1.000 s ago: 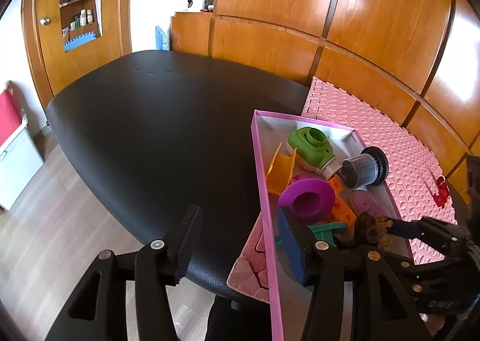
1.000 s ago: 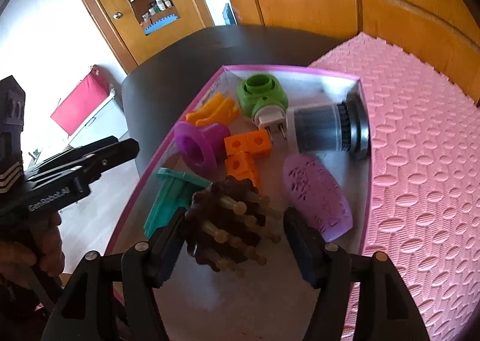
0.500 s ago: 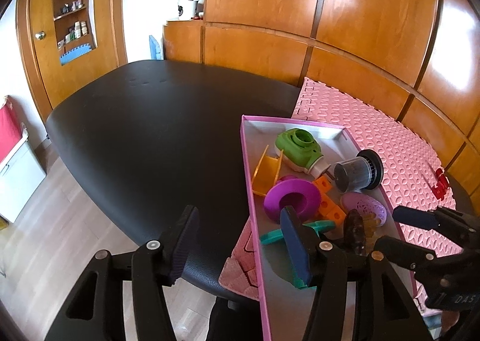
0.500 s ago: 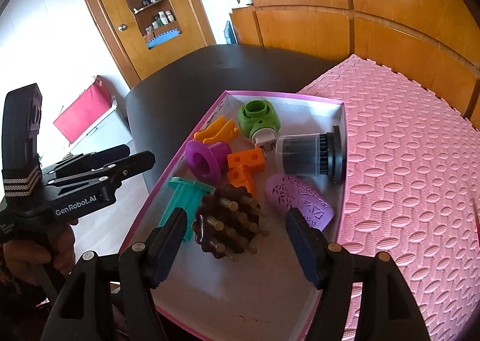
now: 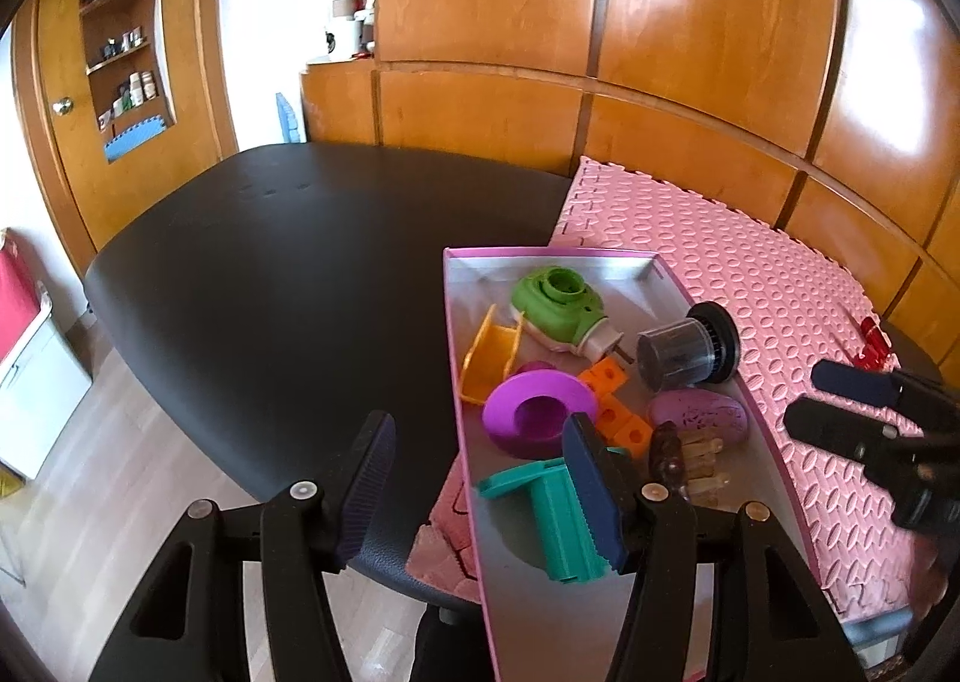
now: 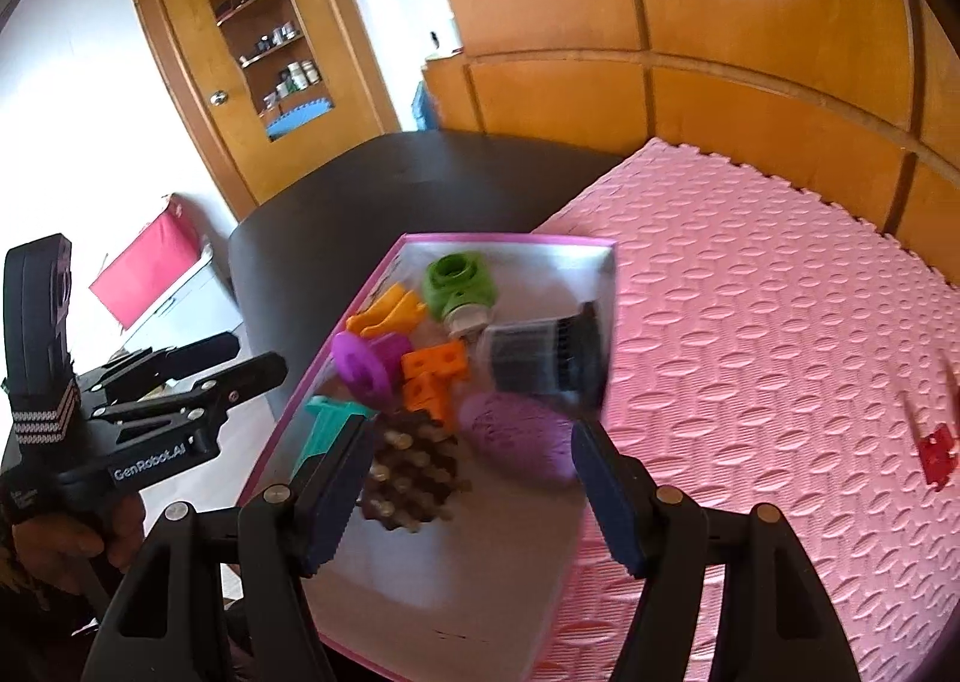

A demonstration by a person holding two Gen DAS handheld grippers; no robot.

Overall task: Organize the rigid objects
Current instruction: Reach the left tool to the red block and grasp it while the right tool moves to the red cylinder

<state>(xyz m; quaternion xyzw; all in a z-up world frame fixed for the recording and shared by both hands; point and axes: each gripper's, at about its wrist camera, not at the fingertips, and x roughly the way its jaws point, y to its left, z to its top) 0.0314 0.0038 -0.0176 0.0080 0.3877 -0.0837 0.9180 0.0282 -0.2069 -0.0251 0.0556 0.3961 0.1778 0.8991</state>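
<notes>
A pink-rimmed tray (image 5: 456,358) (image 6: 510,580) holds several rigid items: a green plug device (image 5: 555,304) (image 6: 459,283), a purple spool (image 5: 534,409) (image 6: 360,367), orange blocks (image 6: 432,373), a yellow clip (image 5: 489,355), a dark cylinder (image 5: 681,352) (image 6: 540,361), a purple oval (image 5: 699,412) (image 6: 516,433), a teal piece (image 5: 558,520) and a brown pegged brush (image 6: 408,472) (image 5: 678,457). My right gripper (image 6: 465,490) (image 5: 840,406) is open and empty above the tray's near end. My left gripper (image 5: 480,484) (image 6: 234,364) is open and empty over the tray's left rim.
The tray lies on a pink foam mat (image 6: 750,322) (image 5: 720,268) covering part of a black table (image 5: 270,274). A small red piece (image 6: 936,451) (image 5: 873,343) lies on the mat to the right. Wooden wall panels stand behind.
My right gripper has drawn back and up from the tray, leaving the brown pegged brush lying in it. My left gripper has pulled back a little too.
</notes>
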